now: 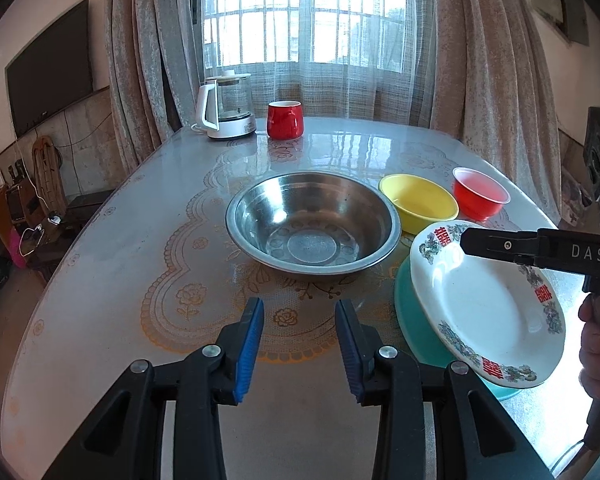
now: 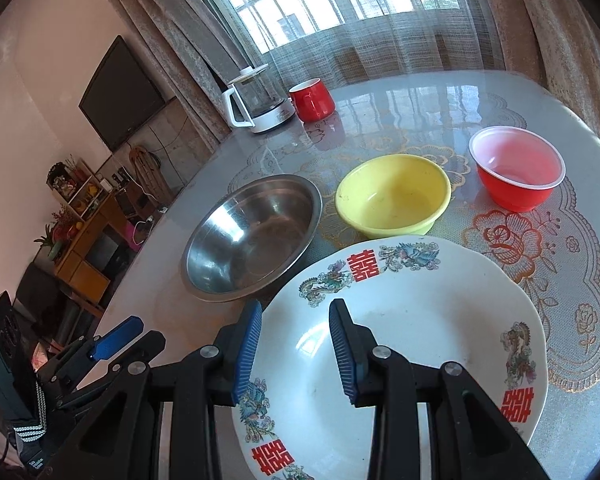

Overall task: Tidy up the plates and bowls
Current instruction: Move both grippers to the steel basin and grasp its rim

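A white plate with red characters and dragon patterns (image 1: pixel 488 304) (image 2: pixel 412 340) lies on a teal plate (image 1: pixel 416 332) at the table's right. A steel bowl (image 1: pixel 312 224) (image 2: pixel 252 236) sits in the middle, with a yellow bowl (image 1: pixel 418 200) (image 2: pixel 394 196) and a red plastic bowl (image 1: pixel 480 192) (image 2: pixel 518 168) behind the plates. My left gripper (image 1: pixel 300 356) is open and empty in front of the steel bowl. My right gripper (image 2: pixel 294 360) is open above the white plate's near left rim; it also shows from the side in the left wrist view (image 1: pixel 466 240).
A white and glass kettle (image 1: pixel 226 106) (image 2: pixel 258 100) and a red mug (image 1: pixel 285 120) (image 2: pixel 312 99) stand at the table's far edge by the curtains. The glass-topped table (image 1: pixel 140 260) has a lace-pattern cloth. My left gripper shows in the right wrist view (image 2: pixel 116 338).
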The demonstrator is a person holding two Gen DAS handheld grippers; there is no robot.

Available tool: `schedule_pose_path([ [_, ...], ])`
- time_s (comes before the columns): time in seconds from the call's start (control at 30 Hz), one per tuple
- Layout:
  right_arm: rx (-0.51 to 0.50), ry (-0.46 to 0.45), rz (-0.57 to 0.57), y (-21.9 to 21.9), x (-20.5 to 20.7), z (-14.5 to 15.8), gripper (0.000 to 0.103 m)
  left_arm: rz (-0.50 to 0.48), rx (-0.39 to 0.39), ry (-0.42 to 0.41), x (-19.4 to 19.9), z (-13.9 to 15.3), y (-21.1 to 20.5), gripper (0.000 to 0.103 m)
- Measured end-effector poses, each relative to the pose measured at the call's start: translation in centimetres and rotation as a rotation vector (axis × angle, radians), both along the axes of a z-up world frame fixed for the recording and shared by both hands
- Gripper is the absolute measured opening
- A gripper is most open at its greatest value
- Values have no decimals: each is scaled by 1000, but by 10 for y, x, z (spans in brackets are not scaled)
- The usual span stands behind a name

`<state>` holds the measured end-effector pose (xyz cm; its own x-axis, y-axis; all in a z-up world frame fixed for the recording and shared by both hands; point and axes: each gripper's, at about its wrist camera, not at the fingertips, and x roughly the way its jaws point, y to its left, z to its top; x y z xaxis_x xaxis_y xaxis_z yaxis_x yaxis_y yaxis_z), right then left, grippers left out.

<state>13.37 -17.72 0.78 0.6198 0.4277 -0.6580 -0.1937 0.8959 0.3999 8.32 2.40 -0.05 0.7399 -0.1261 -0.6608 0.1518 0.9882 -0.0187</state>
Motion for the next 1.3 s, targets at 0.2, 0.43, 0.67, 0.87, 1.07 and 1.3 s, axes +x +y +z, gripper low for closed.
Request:
schedule_pose_path([
  [0.2, 12, 19, 24, 14, 11, 2, 35, 22, -33, 28, 11, -3, 16, 39],
  [0.43, -2, 22, 47, 31, 22, 6, 35, 58, -68, 58, 24, -8, 34, 39],
  [0.67, 17, 46, 42, 35, 39, 4, 35, 87, -85, 75, 35, -12, 52, 39],
  [0.87, 44, 71, 15, 32, 55, -1, 35, 113, -126, 108, 48, -14, 67, 40],
  [1.07, 57, 78, -15, 27, 67, 1, 35, 136, -175, 122, 62, -12, 83, 45],
  [1.3, 62, 89, -42, 25, 81, 1, 35, 148, -223, 142, 78, -10, 94, 45],
])
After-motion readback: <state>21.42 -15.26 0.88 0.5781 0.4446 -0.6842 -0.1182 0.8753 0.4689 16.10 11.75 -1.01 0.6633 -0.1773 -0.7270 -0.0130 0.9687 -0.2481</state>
